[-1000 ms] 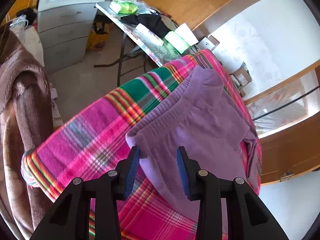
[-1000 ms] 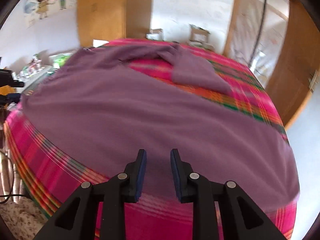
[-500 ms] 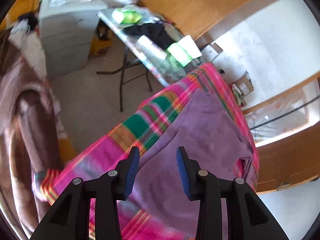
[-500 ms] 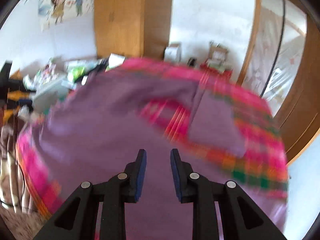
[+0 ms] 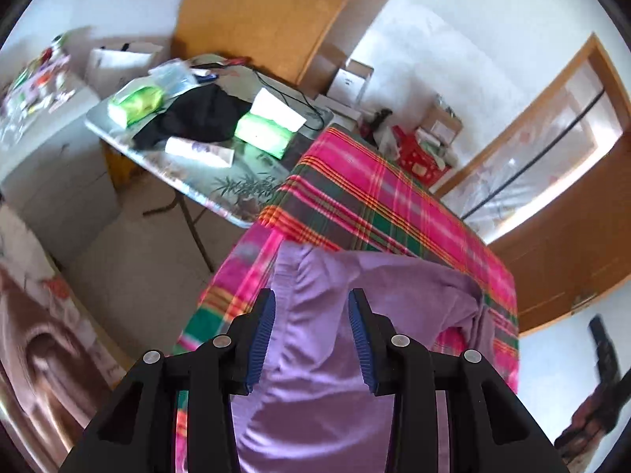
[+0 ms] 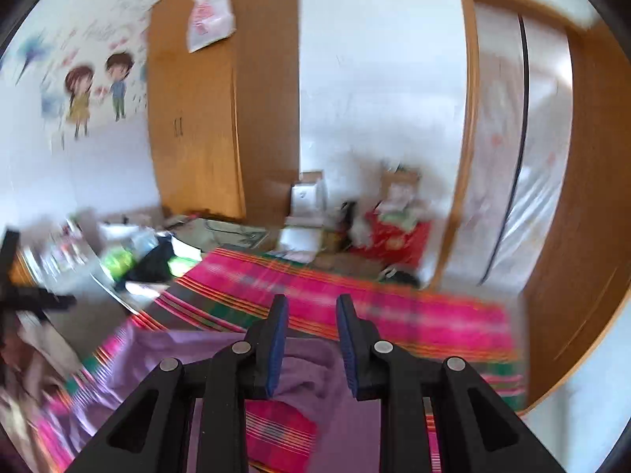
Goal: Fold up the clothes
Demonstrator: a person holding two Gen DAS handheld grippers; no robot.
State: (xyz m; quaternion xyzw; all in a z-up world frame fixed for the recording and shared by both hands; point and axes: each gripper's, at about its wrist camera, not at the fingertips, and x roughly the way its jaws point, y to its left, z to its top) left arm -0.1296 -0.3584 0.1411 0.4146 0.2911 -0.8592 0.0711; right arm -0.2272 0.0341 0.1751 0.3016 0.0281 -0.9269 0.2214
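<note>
A purple knitted garment (image 5: 374,287) lies on a bed covered with a pink, green and orange plaid blanket (image 5: 374,197). My left gripper (image 5: 311,299) hovers above the garment's near left part, jaws apart, with the cloth seen through the gap and nothing pinched. In the blurred right wrist view the garment (image 6: 177,354) lies rumpled at the near end, with a patch of blanket (image 6: 414,315) showing through it. My right gripper (image 6: 311,303) is raised above it, jaws apart and holding nothing.
A folding table (image 5: 197,181) with green packets and a black cloth stands left of the bed. White drawers (image 5: 59,165) are further left. A wooden wardrobe (image 6: 205,118), floor boxes (image 6: 394,228) and a wooden door (image 5: 572,236) lie beyond.
Both grippers have lifted and drawn back from the garment. More bare blanket and more of the room show beyond it, and the garment's far edge now sits nearer to me.
</note>
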